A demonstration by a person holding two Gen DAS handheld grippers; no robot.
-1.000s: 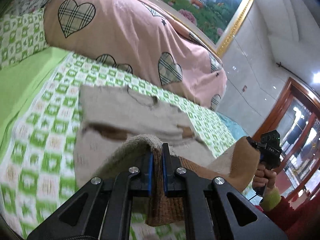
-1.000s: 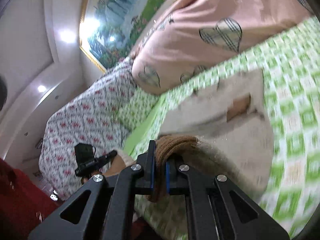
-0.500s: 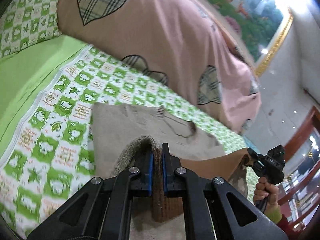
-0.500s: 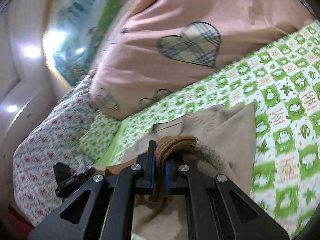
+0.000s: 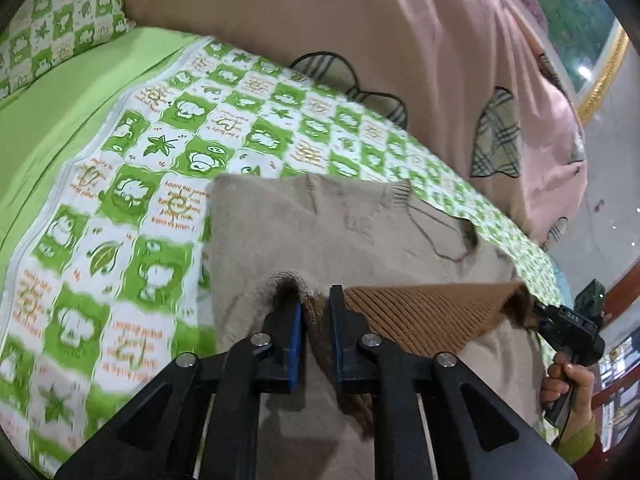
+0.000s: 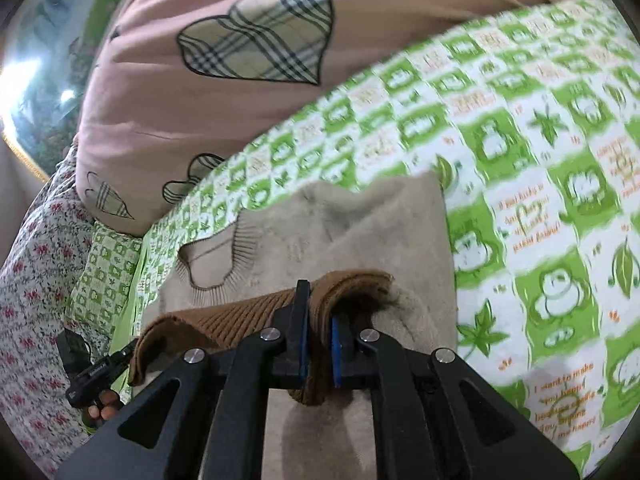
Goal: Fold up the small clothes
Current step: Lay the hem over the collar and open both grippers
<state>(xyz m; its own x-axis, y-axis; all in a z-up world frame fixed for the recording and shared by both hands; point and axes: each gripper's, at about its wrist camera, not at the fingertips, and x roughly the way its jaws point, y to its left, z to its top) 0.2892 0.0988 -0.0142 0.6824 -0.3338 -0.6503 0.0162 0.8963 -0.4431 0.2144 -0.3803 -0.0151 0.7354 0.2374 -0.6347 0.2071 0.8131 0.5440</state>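
Both grippers' fingers have just been opening, slightly parted, the brown ribbed hem loose between them. Left gripper and right gripper hold opposite hem corners, its long axis spanning them, over the beige sweater near its collar

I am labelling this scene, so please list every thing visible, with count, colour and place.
sweater: one, beige, flat on the bedsheet, lower part folded up
brown hem: one, brown ribbed, stretched between both grippers
bedsheet: one, green and white checks, under the sweater
quilt: one, pink with plaid hearts, behind the sweater
floral cover: one, white with red flowers, far side
painting: one, gold frame, on the wall
left gripper: black, jaws just opening, hem between
right gripper: black, likewise
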